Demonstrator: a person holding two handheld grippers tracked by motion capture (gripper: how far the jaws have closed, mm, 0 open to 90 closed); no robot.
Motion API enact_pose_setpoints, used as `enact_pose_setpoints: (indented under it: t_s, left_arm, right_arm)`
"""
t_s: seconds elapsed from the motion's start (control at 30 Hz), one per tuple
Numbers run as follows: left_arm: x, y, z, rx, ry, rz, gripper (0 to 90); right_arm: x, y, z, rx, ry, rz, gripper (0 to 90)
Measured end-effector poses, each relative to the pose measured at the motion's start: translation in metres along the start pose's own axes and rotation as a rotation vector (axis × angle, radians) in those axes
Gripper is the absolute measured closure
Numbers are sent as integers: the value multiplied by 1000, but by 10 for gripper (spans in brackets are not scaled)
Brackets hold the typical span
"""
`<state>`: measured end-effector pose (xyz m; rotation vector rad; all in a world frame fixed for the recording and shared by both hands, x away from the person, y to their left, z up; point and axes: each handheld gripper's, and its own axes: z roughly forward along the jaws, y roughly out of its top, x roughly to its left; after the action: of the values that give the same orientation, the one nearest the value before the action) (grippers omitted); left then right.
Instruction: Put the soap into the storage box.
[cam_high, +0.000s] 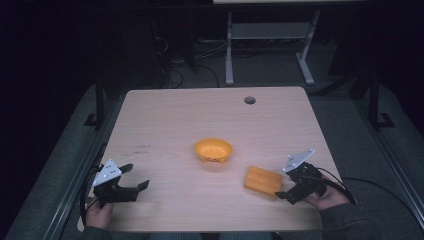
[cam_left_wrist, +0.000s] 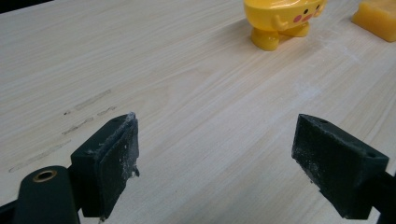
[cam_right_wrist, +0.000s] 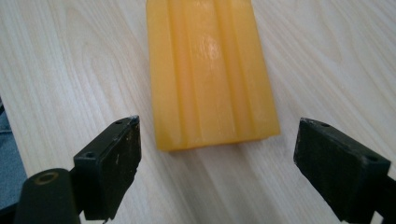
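L gripper (cam_high: 134, 176) & R gripper (cam_high: 283, 193) both low near table's front edge, jaws wide apart.

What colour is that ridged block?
The ridged block is yellow-orange, clearest in the right gripper view.

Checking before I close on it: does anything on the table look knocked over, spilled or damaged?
Nothing serious. The yellow bowl stands upright on its little feet, and the orange block lies flat and whole, just ahead of the open right gripper. Only oddities: faint scuff marks on the table and whitish dust on the left gripper pads.
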<state>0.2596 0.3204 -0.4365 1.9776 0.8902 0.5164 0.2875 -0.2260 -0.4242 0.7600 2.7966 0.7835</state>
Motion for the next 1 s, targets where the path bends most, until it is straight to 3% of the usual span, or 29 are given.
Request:
enact_pose_setpoints:
  t_s: [0.27,0.7,1.0]
  left_arm:
    - [0,0,-1,-6,1,0,143]
    - [1,1,-2,-6,-1,-4,143]
    - [1,1,-3,-10,-2,-5,143]
  right_arm:
    - [1,14,6,5,4,-45,145]
    - [3,30,17,29,20,-77,145]
    - [3,43,30,86,31,-103,145]
